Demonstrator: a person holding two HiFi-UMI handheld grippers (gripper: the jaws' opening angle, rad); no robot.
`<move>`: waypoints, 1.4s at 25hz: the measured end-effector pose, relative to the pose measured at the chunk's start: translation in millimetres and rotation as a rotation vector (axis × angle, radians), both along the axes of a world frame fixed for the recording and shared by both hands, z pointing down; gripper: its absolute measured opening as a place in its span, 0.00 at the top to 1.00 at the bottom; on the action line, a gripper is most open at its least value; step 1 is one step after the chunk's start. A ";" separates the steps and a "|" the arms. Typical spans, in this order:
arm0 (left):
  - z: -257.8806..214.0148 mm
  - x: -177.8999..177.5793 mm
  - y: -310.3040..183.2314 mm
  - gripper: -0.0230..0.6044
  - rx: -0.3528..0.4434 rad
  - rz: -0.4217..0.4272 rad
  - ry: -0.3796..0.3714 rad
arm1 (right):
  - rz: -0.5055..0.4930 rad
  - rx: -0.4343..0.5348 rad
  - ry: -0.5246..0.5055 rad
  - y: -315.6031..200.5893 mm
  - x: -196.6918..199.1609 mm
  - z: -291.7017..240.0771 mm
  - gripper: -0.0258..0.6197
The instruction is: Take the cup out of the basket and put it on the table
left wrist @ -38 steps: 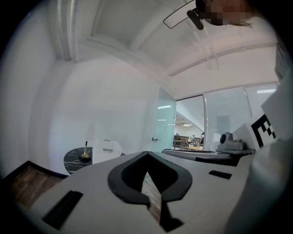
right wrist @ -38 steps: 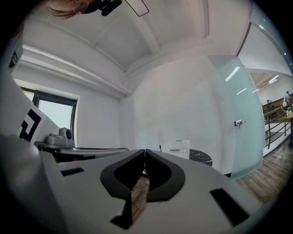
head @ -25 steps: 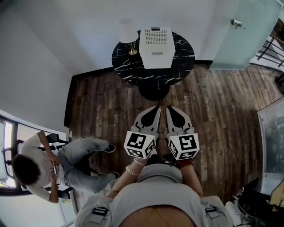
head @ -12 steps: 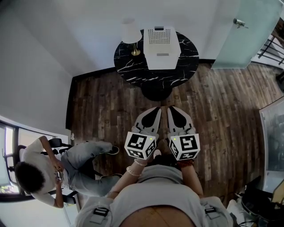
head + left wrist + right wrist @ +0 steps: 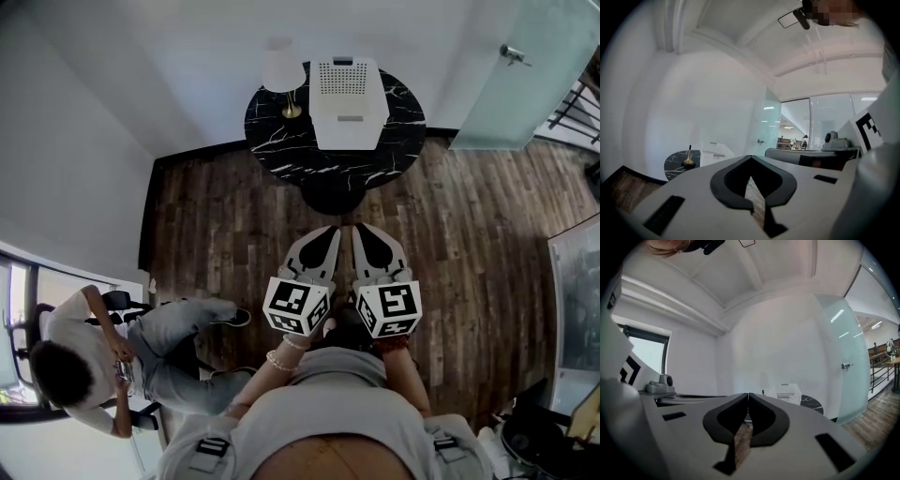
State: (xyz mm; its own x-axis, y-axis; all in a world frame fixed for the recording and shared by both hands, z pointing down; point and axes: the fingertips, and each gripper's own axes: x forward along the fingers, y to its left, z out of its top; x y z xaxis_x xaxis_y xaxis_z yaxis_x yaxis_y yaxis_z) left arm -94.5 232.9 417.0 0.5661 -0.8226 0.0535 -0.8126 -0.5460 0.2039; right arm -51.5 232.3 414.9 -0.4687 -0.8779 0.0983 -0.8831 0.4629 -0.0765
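A white basket (image 5: 348, 89) stands on a round black marble table (image 5: 281, 141) at the top of the head view. No cup shows in any view. My left gripper (image 5: 332, 229) and right gripper (image 5: 356, 228) are held side by side over the wooden floor, short of the table, both shut and empty. The left gripper view has the basket (image 5: 714, 153) and table (image 5: 675, 165) far off at lower left, past the gripper's (image 5: 750, 157) tips. In the right gripper view the basket (image 5: 787, 391) and table (image 5: 813, 404) lie just right of the gripper's (image 5: 748, 393) tips.
A lamp with a white shade (image 5: 280, 67) and gold base (image 5: 688, 162) stands on the table left of the basket. A person (image 5: 89, 361) sits on a chair at lower left. A frosted glass door (image 5: 520, 80) is at upper right, a glass panel (image 5: 577, 300) at right.
The table and basket have shifted slightly right in the head view. The seated person has drifted toward the lower left. Both grippers stay shut, side by side.
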 end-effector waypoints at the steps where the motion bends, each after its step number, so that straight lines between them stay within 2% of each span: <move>1: -1.4 0.4 -2.1 0.95 0.003 -0.002 -0.004 | -0.005 -0.002 -0.001 -2.9 -0.3 -0.4 0.94; 16: -8.7 12.8 -51.5 0.95 0.002 -0.071 -0.021 | -0.112 0.011 -0.013 -56.6 3.7 -11.4 0.94; 24: -21.7 29.5 -82.6 0.95 0.013 -0.126 -0.023 | -0.155 0.018 -0.029 -90.4 23.7 -23.9 0.94; 35: -12.8 62.9 -104.3 0.95 -0.002 -0.163 -0.025 | -0.172 0.006 -0.036 -114.0 61.9 -15.1 0.94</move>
